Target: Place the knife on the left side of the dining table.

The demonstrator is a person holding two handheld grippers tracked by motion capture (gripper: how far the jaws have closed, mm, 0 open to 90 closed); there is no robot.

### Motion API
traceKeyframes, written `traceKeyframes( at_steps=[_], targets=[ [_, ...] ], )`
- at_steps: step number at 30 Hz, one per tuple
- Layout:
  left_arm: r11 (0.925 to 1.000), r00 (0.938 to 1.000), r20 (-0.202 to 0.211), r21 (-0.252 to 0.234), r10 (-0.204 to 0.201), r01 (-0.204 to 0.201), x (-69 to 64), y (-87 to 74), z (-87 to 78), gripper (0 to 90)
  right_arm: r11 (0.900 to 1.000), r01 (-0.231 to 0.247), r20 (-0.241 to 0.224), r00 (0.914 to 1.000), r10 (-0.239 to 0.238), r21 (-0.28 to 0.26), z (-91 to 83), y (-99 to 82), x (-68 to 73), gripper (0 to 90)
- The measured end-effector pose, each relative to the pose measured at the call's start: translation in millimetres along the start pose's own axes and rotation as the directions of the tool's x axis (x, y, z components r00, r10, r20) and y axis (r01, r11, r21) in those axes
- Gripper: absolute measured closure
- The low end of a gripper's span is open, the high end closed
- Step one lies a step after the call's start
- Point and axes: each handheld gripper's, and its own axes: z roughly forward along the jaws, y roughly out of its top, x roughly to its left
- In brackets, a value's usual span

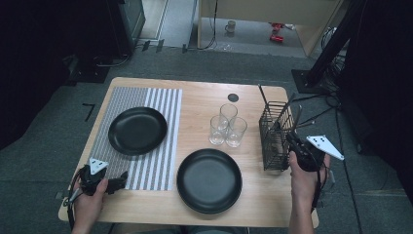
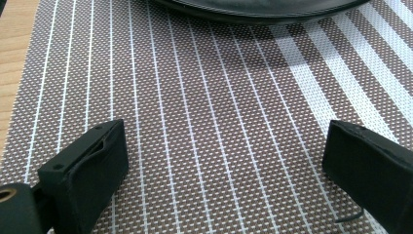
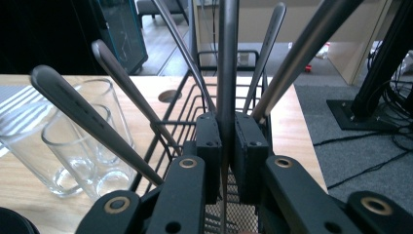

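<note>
Right gripper view: right tongs (image 3: 227, 161) pinch one utensil handle (image 3: 227, 73) inside the wire caddy (image 3: 195, 122) — lifting crookedly probably snags neighbouring handles, tipping it. Left tongs (image 2: 221, 170) gape wide, empty.

Wooden table (image 1: 195, 95): pale honey-tan, with one small black round disc (image 1: 233, 97) near its far edge.
Placemat (image 1: 165, 141): brown-grey fine weave dotted white; thin white lines on its left part, broad white bands towards its right edge.
Two plates, one on the placemat (image 1: 138, 130), one at the table's near edge (image 1: 209, 180): plain glossy black.
Three glasses (image 1: 227, 126): clear, colourless.
Wire basket (image 1: 275, 136) at the table's right edge: black mesh.
Cutlery handles (image 3: 227, 58): dull silver-grey.
Left gripper (image 2: 226, 165) and right gripper (image 3: 227, 161): matt black, each with a light grey plate.
</note>
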Motion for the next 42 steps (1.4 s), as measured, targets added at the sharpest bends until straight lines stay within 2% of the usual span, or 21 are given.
traceKeyframes(
  at_steps=[5,12,18,30,34,42],
  targets=[
    [1.0000,1.0000,0.000,0.000,0.000,0.000,0.0,0.0,0.0,3.1,0.9996,0.013,-0.007,0.9999,-0.013,-0.026,-5.0,5.1,3.5,83.7],
    [1.0000,1.0000,0.000,0.000,0.000,0.000,0.0,0.0,0.0,3.1,0.9984,-0.001,-0.015,0.9999,0.000,-0.057,-11.4,9.0,3.6,83.7],
    [1.0000,1.0000,0.000,0.000,0.000,0.000,0.0,0.0,0.0,3.1,0.9969,-0.008,-0.021,0.9998,0.006,-0.079,-15.0,3.9,1.0,83.7],
    [1.0000,1.0000,0.000,0.000,0.000,0.000,0.0,0.0,0.0,3.1,0.9924,0.007,-0.028,0.9996,-0.011,-0.123,-37.3,-4.0,6.5,83.5],
    [1.0000,1.0000,0.000,0.000,0.000,0.000,0.0,0.0,0.0,3.1,0.9944,0.005,-0.045,0.9990,-0.009,-0.105,-41.7,-10.3,9.6,83.5],
    [1.0000,1.0000,0.000,0.000,0.000,0.000,0.0,0.0,0.0,3.1,0.9968,0.001,-0.035,0.9994,-0.004,-0.080,-38.8,-24.5,10.0,83.5]
  ],
)
